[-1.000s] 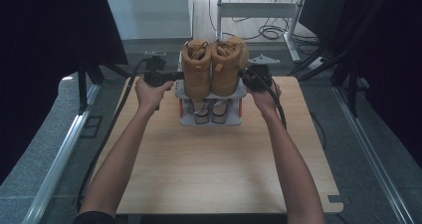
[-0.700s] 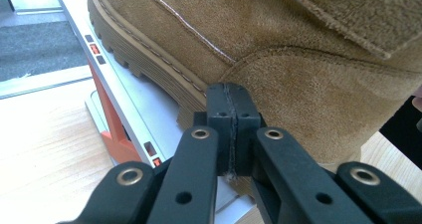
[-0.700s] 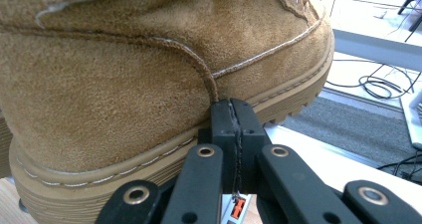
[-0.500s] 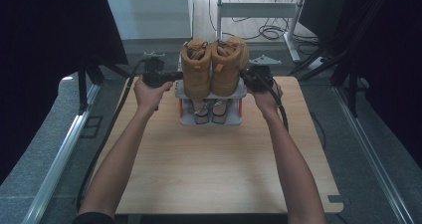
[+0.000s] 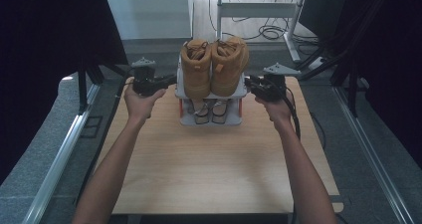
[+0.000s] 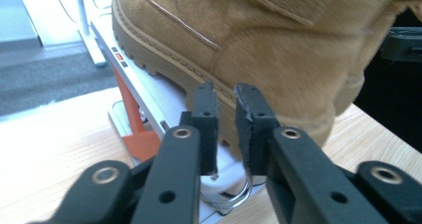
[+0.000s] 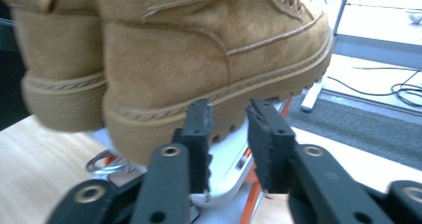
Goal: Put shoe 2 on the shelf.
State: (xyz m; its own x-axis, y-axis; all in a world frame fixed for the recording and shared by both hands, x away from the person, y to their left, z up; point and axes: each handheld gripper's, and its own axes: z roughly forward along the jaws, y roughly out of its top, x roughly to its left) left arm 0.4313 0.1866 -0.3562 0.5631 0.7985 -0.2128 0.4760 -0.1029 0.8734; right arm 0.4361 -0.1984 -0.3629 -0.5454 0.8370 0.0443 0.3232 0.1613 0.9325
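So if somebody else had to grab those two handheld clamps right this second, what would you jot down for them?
Left gripper: jaws have just been opening, nothing between them, beside the rack's left edge.
Right gripper: the same, at the rack's right edge.
Things: two tan boots stand on the top shelf of the small rack, at the far end of the wooden table; a pair of sandals lies on the lower shelf.
Done: both grippers appear to have let go of the rack.
Left: probably just drawing the hands back.
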